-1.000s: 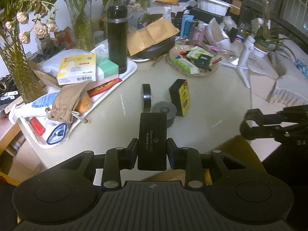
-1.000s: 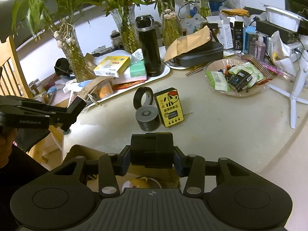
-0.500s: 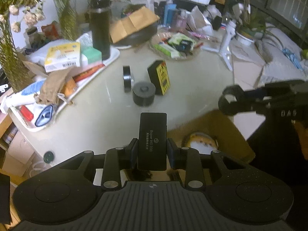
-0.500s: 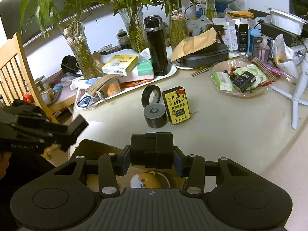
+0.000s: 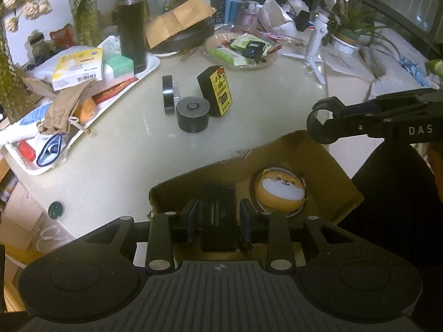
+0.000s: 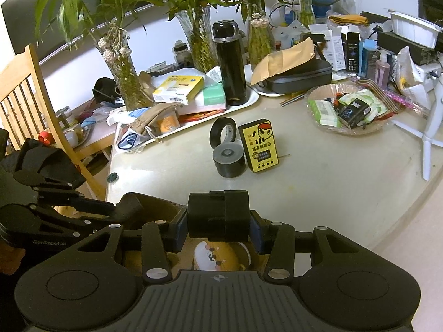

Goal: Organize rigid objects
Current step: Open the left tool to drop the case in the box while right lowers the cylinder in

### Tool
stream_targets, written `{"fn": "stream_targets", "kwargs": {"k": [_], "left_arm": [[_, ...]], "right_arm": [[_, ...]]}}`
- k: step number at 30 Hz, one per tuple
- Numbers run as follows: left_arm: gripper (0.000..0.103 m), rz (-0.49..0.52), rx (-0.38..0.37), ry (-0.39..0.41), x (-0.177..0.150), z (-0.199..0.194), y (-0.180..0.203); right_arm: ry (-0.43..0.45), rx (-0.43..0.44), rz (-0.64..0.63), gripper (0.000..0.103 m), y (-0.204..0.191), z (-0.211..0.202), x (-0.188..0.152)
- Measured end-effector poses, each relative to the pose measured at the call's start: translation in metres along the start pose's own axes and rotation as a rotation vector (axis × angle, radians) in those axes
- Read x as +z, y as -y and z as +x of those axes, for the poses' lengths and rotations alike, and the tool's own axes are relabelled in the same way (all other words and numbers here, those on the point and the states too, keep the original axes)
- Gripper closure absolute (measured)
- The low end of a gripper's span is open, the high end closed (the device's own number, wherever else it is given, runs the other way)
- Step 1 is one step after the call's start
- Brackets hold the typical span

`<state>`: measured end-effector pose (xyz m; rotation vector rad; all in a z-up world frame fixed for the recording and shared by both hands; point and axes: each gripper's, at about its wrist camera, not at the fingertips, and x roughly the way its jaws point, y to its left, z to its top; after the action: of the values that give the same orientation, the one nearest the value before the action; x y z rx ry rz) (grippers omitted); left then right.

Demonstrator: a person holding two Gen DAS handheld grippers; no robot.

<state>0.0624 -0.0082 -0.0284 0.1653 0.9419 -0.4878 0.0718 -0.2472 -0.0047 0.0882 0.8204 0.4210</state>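
My left gripper (image 5: 218, 221) is shut on a flat black device (image 5: 218, 215) and holds it tipped down inside an open cardboard box (image 5: 326, 166) at the table's near edge. A round orange dog-face tin (image 5: 281, 192) lies in the box. My right gripper (image 6: 218, 221) is shut on a black blocky object (image 6: 218, 215) just above the box, over the tin (image 6: 218, 256). On the table stand a black tape roll (image 5: 168, 94), a grey cylinder (image 5: 193, 114) and a yellow-faced black box (image 5: 217, 91).
A white tray (image 5: 149, 63) at the left holds boxes, a pouch and a black flask (image 5: 131, 25). A glass dish (image 6: 351, 130) of packets is at the right, a white tripod (image 5: 314, 55) beyond it. Vases line the back; a wooden chair (image 6: 22, 96) stands left.
My left gripper has drawn back from the table and lowered the black device into the cardboard box. The right gripper has stayed over the box with its black object.
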Motion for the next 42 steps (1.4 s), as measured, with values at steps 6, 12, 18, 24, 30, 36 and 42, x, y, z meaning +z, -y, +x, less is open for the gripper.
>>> {"fn": "stream_targets", "kwargs": {"k": [6,12,18,24,30,36,42], "left_arm": [[0.054,-0.022,0.031,0.026,-0.007,-0.011,-0.006],[0.054,-0.074,0.051,0.044,-0.014,-0.024,-0.015],[0.054,-0.081,0.072,0.055,-0.022,-0.032,-0.019],[0.054,-0.078,0.091,0.067,-0.027,-0.035,-0.019],[0.054,-0.071,0.100,0.075,-0.029,-0.036,-0.016],[0.054,-0.075,0.099,0.076,-0.031,-0.037,-0.016],[0.054,-0.074,0.098,0.076,-0.032,-0.037,-0.016]], "right_arm": [[-0.010,0.006,0.004,0.055,0.002,0.000,-0.004],[-0.022,0.017,0.007,0.055,0.001,0.003,-0.008],[-0.039,0.030,0.005,0.055,-0.002,0.007,-0.011],[-0.062,0.056,-0.005,0.055,-0.010,0.012,-0.015],[-0.098,0.091,-0.037,0.055,-0.025,0.021,-0.019],[-0.133,0.110,-0.063,0.055,-0.036,0.030,-0.022],[-0.144,0.118,-0.104,0.047,-0.045,0.034,-0.021]]}}
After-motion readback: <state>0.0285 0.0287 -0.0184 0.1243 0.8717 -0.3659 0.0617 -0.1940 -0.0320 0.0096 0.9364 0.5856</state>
